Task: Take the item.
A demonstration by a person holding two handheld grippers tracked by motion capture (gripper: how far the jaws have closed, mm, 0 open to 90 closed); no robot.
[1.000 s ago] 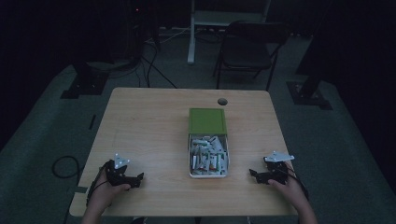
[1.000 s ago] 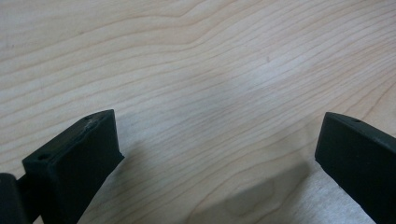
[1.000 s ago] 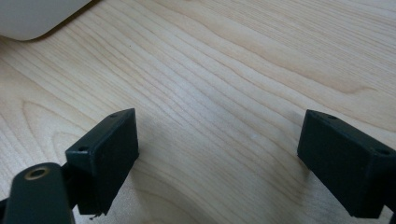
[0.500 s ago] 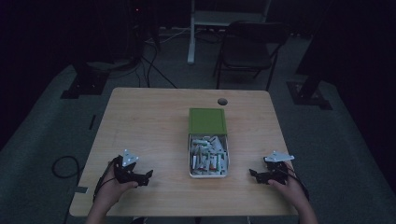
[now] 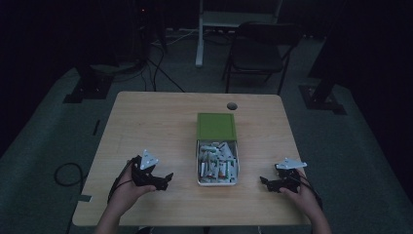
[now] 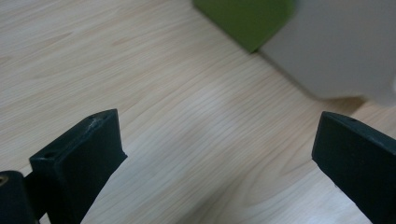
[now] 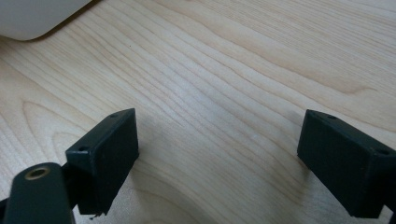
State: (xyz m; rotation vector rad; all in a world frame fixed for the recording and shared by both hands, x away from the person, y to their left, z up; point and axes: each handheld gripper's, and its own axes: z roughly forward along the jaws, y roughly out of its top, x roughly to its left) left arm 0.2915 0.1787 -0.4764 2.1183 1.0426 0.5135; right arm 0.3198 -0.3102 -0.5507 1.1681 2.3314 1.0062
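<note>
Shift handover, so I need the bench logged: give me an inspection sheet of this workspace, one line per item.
Surface: wooden table, bare wood apart from a round hole near the far edge.
Job's things: white box mid-table, open, holding small mixed items too small to name; its green lid lies flat at its far end.
Clutter: nothing seen.
Grippers: left gripper open over bare wood, left of the box; right gripper open over bare wood, right of it; neither holds anything.
Cables: loop on the floor left of the table; more by the far stands.
Surroundings: dark room, folding chair beyond the table.
</note>
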